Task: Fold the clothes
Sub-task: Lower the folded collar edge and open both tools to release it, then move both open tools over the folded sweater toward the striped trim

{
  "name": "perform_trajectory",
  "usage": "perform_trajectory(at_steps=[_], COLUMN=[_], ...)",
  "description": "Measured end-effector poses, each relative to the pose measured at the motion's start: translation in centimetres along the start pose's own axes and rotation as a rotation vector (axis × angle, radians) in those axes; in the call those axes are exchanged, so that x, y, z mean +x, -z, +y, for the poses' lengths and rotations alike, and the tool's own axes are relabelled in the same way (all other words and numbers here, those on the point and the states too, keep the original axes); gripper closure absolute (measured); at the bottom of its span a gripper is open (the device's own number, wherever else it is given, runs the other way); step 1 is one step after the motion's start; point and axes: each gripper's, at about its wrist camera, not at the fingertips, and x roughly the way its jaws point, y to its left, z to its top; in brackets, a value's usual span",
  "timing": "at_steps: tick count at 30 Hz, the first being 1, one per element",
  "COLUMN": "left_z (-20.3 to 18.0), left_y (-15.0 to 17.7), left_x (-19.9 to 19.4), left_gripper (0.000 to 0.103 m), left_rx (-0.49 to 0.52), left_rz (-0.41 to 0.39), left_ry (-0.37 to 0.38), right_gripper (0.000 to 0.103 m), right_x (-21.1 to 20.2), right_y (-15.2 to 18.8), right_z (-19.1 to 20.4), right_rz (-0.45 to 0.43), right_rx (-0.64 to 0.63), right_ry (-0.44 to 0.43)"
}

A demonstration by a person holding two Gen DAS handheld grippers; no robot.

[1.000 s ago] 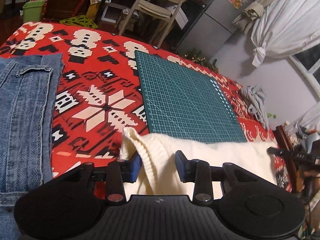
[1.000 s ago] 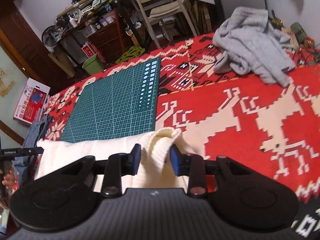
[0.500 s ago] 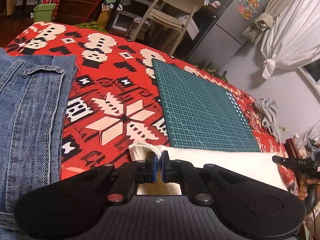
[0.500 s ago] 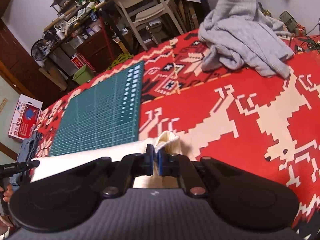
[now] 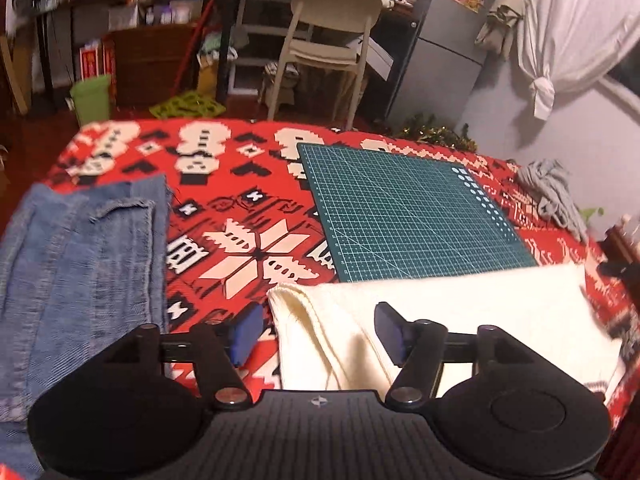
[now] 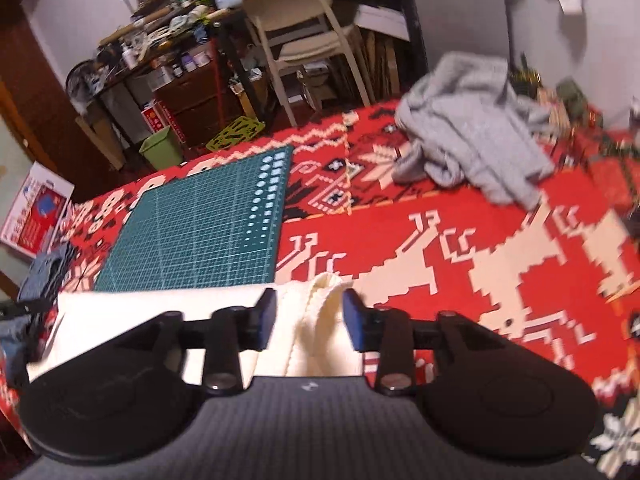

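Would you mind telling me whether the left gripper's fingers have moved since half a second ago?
Yes. The left gripper has opened: its fingers, then pinched on the cream sweater, now stand wide apart, astride its corner near the green cutting mat.

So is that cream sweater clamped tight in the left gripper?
No, the left gripper is open, its blue pads apart on either side of the cream sweater.

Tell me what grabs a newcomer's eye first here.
The bright red patterned blanket dominates, with a green cutting mat lying flat on it. A cream sweater lies at the near edge between the open jaws of both hand-held grippers, left and right.
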Motion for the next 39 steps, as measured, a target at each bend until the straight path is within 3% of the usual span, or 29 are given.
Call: perform_trajectory(at_steps=[1, 3, 6, 10, 15, 24, 30, 39], left_z=[-0.4, -1.6, -3.6, -7.0, -10.7, -12.1, -12.4, -12.6], left_y=[0.1, 0.5, 1.2, 2.3, 3.7, 5.9, 6.6, 6.6], left_x=[-0.5, -1.3, -2.0, -2.2, -1.1, 2.1, 3.0, 3.3], left_gripper=[0.039, 0.035, 0.032, 0.031, 0.018, 0.017, 0.0, 0.0], left_rx=[0.008, 0.012, -0.007, 0.016, 0.081, 0.091, 0.117, 0.099], left_rz=[-0.007, -0.016, -0.019, -0.002, 0.014, 0.092, 0.109, 0.114], left_ry=[-0.009, -0.019, -0.014, -0.069, -0.166, -0.193, -0.184, -0.191], right_gripper=[0.049, 0.029, 0.011, 0.001, 0.001, 0.001, 0.001, 0.001], right_x=[-0.7, -2.3, -4.0, -4.8, -4.6, -1.6, -0.1, 1.0], right_y=[0.0, 0.4, 1.3, 2.6, 4.9, 7.9, 9.6, 9.7], right_z=[0.5, 2.0, 4.3, 7.4, 10.9, 13.1, 13.7, 13.7], right_rz=[-0.006, -0.02, -0.045, -0.033, -0.014, 0.089, 0.125, 0.142], right_rx=[-0.021, -0.073, -0.127, -0.147, -0.207, -0.234, -0.263, -0.248], right_ry=[0.006, 0.013, -0.004, -0.031, 0.001, 0.093, 0.161, 0.183])
